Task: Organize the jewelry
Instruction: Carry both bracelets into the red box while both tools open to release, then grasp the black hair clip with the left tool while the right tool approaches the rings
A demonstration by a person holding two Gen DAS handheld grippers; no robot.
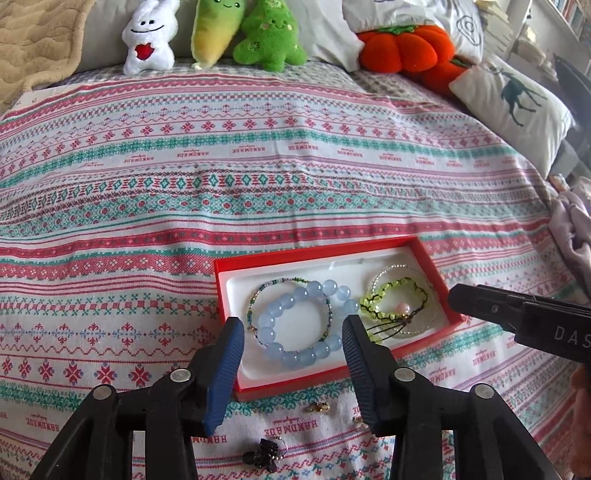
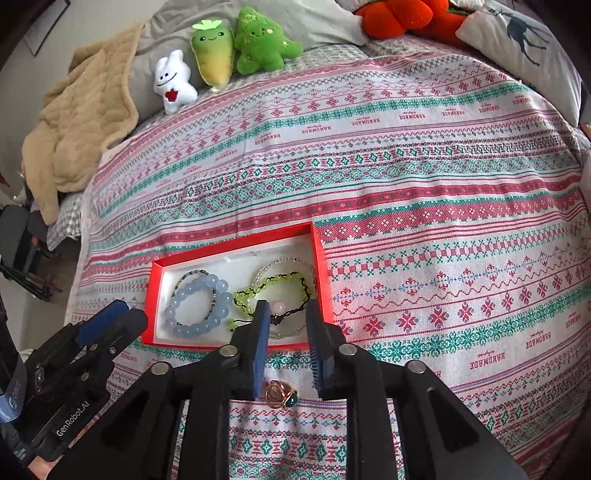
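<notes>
1. Box (image 1: 428, 254): one, red, open, with a white liner, lying on the patterned cloth (image 1: 184, 206) in the lower middle of both views.
2. Bracelets in the box, counted as far as the tangle allows: one of large pale blue beads (image 1: 295, 325) at its left end, one thin dark-beaded loop (image 1: 280, 282) around and under it, one yellow-green beaded one (image 1: 388, 295) at the right end, one clear beaded loop (image 1: 384, 273) behind that. A black cord with a pink bead (image 1: 400, 308) lies among them; whether it is a separate piece I cannot tell.
3. Ring (image 2: 282, 395): one, gold wire with a teal stone, on the cloth below the box in the right wrist view.
4. Small pieces on the cloth at the bottom of the left wrist view: one gold item (image 1: 317, 408) and one black clip-like item (image 1: 264, 454).
5. Left gripper (image 1: 293, 328): fingers spread wide, nothing pinched, framing the blue bracelet from above.
6. Right gripper (image 2: 286, 317): fingers parted, gripping nothing, tips over the box's right end, the ring showing between them nearer the camera.
7. Plush toys along the top edge: one white (image 1: 147, 40), two green (image 1: 243, 33), and orange pumpkin shapes (image 1: 406, 48).
8. Deer pillow (image 1: 517, 99): one, upper right.
</notes>
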